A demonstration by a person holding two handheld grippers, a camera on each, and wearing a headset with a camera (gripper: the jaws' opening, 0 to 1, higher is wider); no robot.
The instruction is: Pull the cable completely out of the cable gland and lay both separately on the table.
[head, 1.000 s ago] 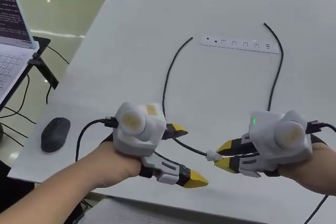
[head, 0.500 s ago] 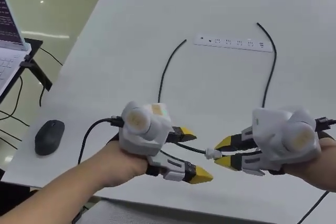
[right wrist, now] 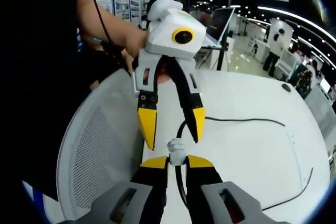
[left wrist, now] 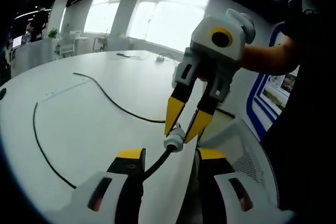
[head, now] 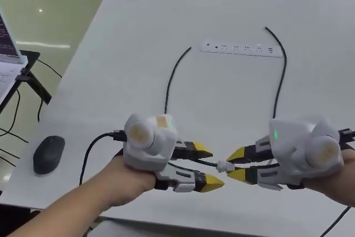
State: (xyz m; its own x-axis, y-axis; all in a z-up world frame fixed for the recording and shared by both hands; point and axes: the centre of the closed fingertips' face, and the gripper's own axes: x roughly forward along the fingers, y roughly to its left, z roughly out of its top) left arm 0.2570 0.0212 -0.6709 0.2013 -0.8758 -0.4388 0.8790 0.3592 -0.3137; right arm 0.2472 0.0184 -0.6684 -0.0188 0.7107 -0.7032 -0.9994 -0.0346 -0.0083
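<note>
1. Currently the right gripper (head: 235, 164) pinches the white cable gland (head: 223, 166) at its jaw tips, above the near edge of the table (head: 138, 54). The black cable (head: 169, 81) runs left from the gland, then away across the table toward the far side.
2. Left gripper (head: 208, 166): the jaws are spread, one on each side of the cable just left of the gland, and do not clamp it.
3. Risk: if the grippers separate before the left jaws close, the cable probably follows the gland and does not slide out.
4. Risk: the tip-only hold on the gland may slip under load. A released gland could fall past the near edge toward the mesh chair (right wrist: 100, 145).
5. Risk: a sharp pull may whip the cable's far end, which lies near the power strip (head: 238, 48) and a second cable (head: 282, 76).
6. Containers: the gland acts as the holder. The cable is threaded in it and is not yet out.
</note>
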